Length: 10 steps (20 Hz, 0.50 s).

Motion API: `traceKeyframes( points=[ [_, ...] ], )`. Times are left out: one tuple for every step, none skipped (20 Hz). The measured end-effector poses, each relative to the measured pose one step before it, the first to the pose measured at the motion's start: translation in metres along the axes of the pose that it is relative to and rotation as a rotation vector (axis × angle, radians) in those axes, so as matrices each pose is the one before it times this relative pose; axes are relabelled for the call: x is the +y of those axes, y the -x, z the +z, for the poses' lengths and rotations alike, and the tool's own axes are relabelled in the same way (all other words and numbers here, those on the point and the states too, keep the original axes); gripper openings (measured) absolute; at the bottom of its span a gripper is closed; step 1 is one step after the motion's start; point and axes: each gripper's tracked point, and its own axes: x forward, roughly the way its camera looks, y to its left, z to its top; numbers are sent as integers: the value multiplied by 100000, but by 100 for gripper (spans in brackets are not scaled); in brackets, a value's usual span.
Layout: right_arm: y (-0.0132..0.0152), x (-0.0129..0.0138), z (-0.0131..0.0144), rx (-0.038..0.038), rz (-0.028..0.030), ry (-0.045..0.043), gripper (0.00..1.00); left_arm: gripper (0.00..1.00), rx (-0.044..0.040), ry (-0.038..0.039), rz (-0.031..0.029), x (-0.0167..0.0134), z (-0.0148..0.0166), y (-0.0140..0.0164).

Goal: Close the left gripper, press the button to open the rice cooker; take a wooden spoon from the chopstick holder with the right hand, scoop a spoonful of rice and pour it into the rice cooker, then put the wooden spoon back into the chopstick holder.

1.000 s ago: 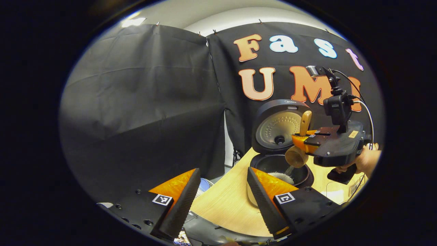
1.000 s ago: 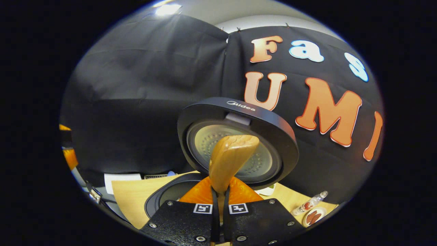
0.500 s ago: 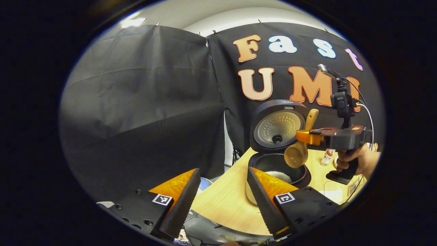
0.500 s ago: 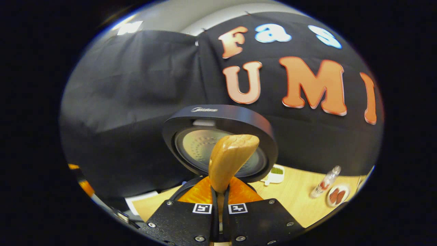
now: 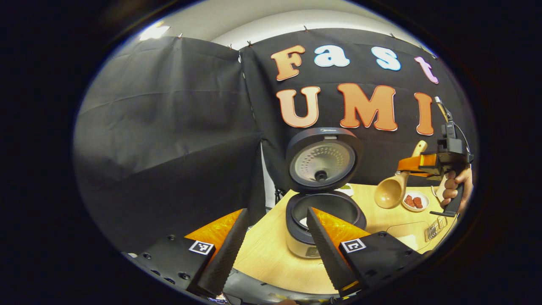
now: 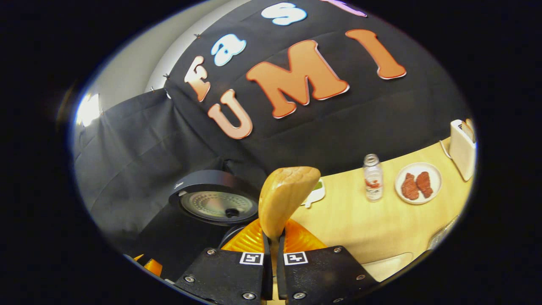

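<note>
wooden table (image 6: 360, 220) spreads ahead of the right gripper (image 6: 271, 250); its fingers pinch the wooden spoon (image 6: 286, 199), handle rising before them; open rice cooker (image 5: 324, 199) sits just beyond the spread, empty left gripper (image 5: 275, 237); a loose pinch could let the spoon pivot and miss the holder

Spoon (image 6: 284, 199): bowl end hidden below the right gripper (image 6: 273, 258) fingers in the right gripper view; handle top shows. Cooker (image 5: 324, 212): pot contents mostly hidden behind a left gripper (image 5: 273, 250) finger, front panel too. Behind the cooker, a small dish (image 5: 346, 189) mostly hidden, contents too small to tell. Wire rack (image 5: 436, 229) right of the cooker cut off by the edge.
</note>
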Motion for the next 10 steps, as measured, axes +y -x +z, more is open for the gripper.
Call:
traceKeyframes(
  points=[
    [934,-1918,441,-1066,-2982,-351,4,83,-122,-389,-1071,-658,114,41],
    [962,-1980,342,-980,-3388,-336,4,84,89,-252,-1215,-782,-49,-48],
    [773,-1907,319,-789,-3189,-633,4,83,27,-257,-1112,-769,-33,40],
    [1027,-1875,301,-690,-3030,-1147,4,83,117,-346,-1161,-675,52,21],
    [773,-1760,275,-526,-2460,-1274,4,83,79,-416,-1063,-696,8,7],
    [727,-1525,205,-490,-2357,-896,4,84,-78,-453,-1083,-756,113,-19],
    [538,-1558,175,-620,-2325,-366,4,84,-330,-617,-963,-643,237,158],
    [742,-1478,53,-378,-2312,25,4,83,-349,-456,-876,-656,161,-44],
    [541,-1347,22,-292,-1742,295,4,94,-20,-447,-845,-742,-24,50],
    [619,-1300,38,-191,-1764,-37,4,94,80,-133,-806,-642,78,39]
  ],
)
